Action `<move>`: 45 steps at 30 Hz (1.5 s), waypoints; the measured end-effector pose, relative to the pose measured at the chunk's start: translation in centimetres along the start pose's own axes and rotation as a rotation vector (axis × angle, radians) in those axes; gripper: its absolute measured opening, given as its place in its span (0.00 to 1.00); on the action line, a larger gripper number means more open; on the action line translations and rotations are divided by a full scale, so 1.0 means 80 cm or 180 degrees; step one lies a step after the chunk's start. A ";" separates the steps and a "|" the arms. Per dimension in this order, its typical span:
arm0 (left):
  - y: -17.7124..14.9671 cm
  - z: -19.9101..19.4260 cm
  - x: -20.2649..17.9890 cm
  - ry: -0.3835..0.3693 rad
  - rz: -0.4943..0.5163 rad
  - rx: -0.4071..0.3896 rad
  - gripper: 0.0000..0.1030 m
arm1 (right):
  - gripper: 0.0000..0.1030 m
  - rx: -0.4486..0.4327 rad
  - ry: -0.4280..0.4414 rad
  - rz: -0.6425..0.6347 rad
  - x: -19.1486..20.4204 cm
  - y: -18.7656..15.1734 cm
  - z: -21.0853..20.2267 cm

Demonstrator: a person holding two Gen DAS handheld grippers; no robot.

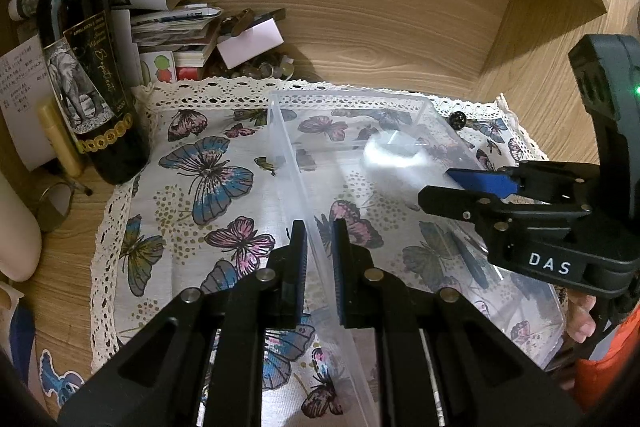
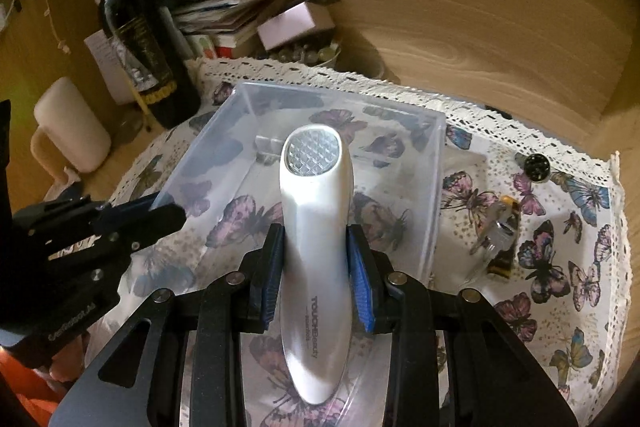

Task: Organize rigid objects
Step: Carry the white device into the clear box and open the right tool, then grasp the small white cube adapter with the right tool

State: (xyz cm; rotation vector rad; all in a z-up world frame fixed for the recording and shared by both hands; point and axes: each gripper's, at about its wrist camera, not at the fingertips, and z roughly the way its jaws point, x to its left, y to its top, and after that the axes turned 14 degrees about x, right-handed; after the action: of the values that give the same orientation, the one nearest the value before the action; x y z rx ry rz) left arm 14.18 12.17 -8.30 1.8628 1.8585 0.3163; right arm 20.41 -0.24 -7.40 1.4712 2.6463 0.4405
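Observation:
A clear plastic box stands on a butterfly-print cloth; it also shows in the right wrist view. My left gripper is shut on the box's left wall. My right gripper is shut on a white TouchBeauty handheld device and holds it over the box; in the left wrist view the device is a white blur ahead of the right gripper. The left gripper shows at the box's left rim in the right wrist view.
A dark wine bottle stands at the cloth's left edge beside a pile of papers. A small bottle and a round black knob lie on the cloth right of the box. A cream mug stands left.

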 end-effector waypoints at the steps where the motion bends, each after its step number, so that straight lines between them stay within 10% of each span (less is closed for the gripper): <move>1: 0.000 0.000 0.000 -0.0005 -0.0005 0.0007 0.12 | 0.28 -0.0023 -0.0014 -0.0006 0.000 0.001 -0.002; 12: 0.000 -0.003 0.001 0.0020 0.0012 0.0016 0.12 | 0.30 -0.0295 -0.0116 0.0017 -0.005 -0.015 -0.039; 28: 0.001 0.000 -0.006 0.0151 0.0030 0.0023 0.12 | 0.77 -0.0723 -0.0918 0.0894 -0.108 -0.110 -0.110; 45: 0.001 0.001 -0.009 0.0218 0.0037 0.0041 0.12 | 0.65 -0.0134 -0.0723 0.1507 -0.177 -0.174 -0.041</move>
State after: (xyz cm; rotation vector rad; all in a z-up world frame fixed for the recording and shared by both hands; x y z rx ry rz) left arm 14.25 11.46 -8.21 1.8941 1.8997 0.3774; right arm 15.90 -19.73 -9.25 1.9991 2.0959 0.3302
